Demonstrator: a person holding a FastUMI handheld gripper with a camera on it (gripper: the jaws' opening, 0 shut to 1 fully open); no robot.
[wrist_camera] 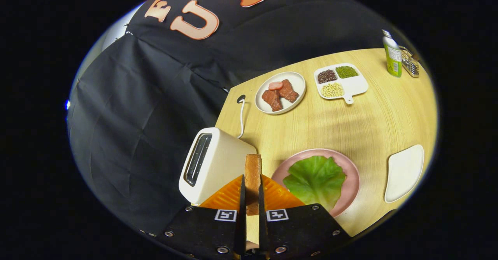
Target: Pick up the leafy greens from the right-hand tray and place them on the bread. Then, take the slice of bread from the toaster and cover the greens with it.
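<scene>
My gripper (253,188) is shut on a slice of bread (253,174), held on edge between both fingers. It hangs above the table between the white toaster (218,162) and the pink plate (352,178). A green lettuce leaf (315,179) lies spread on that plate and covers whatever is under it. The toaster's slot (197,158) looks dark and I see no bread in it. The right-hand white tray (404,172) lies bare beyond the pink plate.
A white plate with meat pieces (281,92) and a divided dish of beans (340,81) stand at the far side of the wooden table (369,123). A green bottle (393,55) and a small rack (410,63) stand at the far right corner. The toaster's cord (242,116) runs back to a table hole.
</scene>
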